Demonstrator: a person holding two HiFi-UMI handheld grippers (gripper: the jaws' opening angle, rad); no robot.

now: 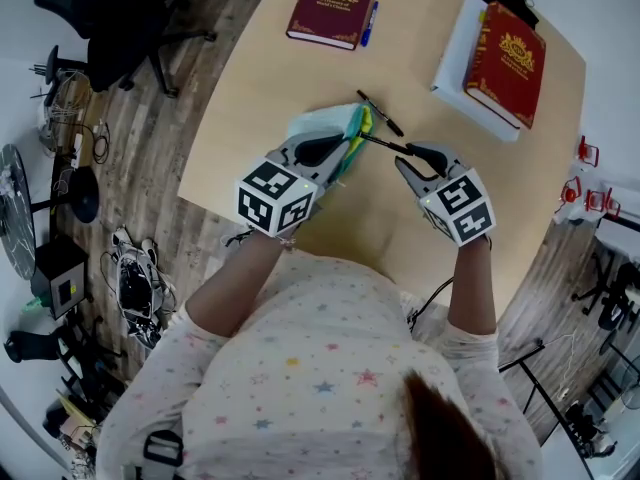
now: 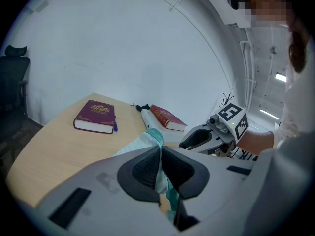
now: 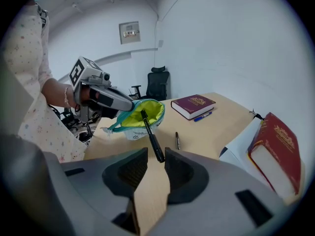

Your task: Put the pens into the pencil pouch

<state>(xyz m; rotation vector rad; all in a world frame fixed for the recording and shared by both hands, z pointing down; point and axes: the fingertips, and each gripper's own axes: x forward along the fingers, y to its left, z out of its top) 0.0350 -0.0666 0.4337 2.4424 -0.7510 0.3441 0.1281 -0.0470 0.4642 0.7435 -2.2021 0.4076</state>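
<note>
Nearest the person, the left claw (image 2: 160, 151) is clamped tight on the rim of the pencil pouch (image 1: 325, 125), propping its yellow-green mouth open toward the right. The pouch sits at the near left of the table (image 1: 420, 58). Opposite it, the right claw (image 3: 156, 150) is narrowed to a slim gap and looks to be pinching the back end of a black pen (image 3: 150, 134). The pen's tip is already inside the pouch mouth, but most of its barrel is outside, so I'd say pen 1 is only halfway home. I cannot see whether anything else lies inside. Just beyond the pouch, a 2nd black pen (image 1: 381, 114) lies loose on the table. Far off, a blue pen (image 1: 368, 23) rests just beside a maroon book (image 1: 332, 6). By my count, 2 pens are yet to be collected.
</note>
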